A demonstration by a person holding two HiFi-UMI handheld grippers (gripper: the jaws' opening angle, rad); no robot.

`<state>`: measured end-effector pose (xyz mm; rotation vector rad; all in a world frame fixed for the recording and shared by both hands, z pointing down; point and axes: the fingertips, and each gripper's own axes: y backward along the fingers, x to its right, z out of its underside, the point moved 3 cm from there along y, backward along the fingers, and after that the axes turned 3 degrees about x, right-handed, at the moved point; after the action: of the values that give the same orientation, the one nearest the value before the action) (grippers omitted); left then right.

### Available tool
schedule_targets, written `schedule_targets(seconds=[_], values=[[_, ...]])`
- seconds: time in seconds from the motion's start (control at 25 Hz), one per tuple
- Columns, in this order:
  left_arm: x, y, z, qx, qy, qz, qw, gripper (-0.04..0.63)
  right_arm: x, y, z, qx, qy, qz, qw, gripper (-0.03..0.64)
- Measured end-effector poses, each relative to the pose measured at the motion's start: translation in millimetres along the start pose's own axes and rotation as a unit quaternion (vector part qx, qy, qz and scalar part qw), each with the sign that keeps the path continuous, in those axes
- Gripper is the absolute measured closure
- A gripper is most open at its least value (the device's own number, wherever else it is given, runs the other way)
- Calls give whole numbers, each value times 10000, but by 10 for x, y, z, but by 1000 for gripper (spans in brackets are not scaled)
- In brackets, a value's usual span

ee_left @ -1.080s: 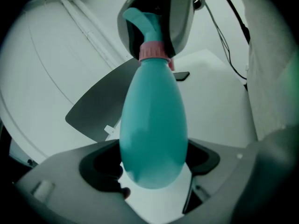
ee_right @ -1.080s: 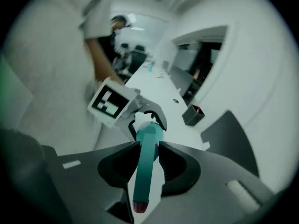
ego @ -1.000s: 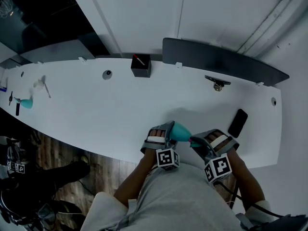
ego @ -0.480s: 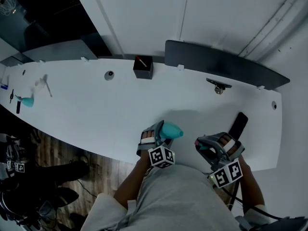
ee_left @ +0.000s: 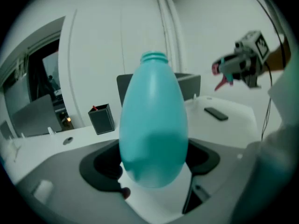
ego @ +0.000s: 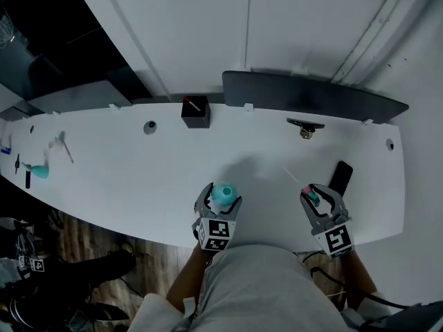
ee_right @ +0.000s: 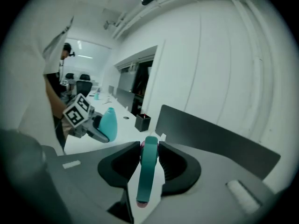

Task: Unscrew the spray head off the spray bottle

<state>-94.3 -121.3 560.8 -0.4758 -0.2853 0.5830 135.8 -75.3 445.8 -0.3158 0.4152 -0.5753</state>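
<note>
The left claw [ego: 221, 198] pinches the teal bottle [ego: 223, 192] by its lower body, 1 jaw on each side and both pressed against it. In the left gripper view the bottle [ee_left: 154, 129] stands upright between the jaws, its threaded neck bare and open at the top. It is held above the near edge of the white bench [ego: 138, 164], just in front of the person's body.

The right claw [ego: 318, 198] is closed on the spray head [ego: 313, 198], which is off the bottle and well apart from it, to the right along the same near edge. In the right gripper view the spray head [ee_right: 148, 169] is a narrow teal piece with pink at its ends, squeezed between the 2 dark pads and running lengthwise along the jaws. A thin pale tube [ego: 294, 177] runs from it toward the middle of the bench. From the left gripper view the spray head [ee_left: 224, 71] shows pink parts sticking out of the other claw.

On the bench, a black phone [ego: 339, 177] lies just beyond the right claw. A small black box [ego: 195, 112] with a red-tipped item in it stands at the far edge, beside a long dark panel [ego: 311, 97]. A small teal object [ego: 40, 170] lies at the far left end.
</note>
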Motion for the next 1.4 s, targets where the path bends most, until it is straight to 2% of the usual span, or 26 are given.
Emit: schedule_targets(seconds=[0.08,0.16,0.4,0.6,0.84,1.08,1.24,1.4], values=[[94,42,-212,352,582,149,9976,195,-69,-198,33,151,-785,309,9963,488],[216,55,-376,585,890,298,9939,195,-166,-361,37,306,-1409,436,9886,488],[464,110,-592,827,951,694,9896,195,-361,-513,21,524,-2303,666,9694,488],[410,103,-529,736,1044,645,9897,195,-404,-502,1,563,-2214,625,9715,489],[402,163,-536,755,852,625,9915,195,-389,-417,13,532,-2221,764,9706,489],[427,333,-512,755,909,943,9885,195,-549,-284,-13,393,-2278,1025,9675,488],[564,446,-370,747,786,1130,9877,195,-628,-59,90,406,-2291,1292,9639,488],[760,645,-239,682,867,885,9900,195,-792,229,273,418,-2445,1204,9612,488]])
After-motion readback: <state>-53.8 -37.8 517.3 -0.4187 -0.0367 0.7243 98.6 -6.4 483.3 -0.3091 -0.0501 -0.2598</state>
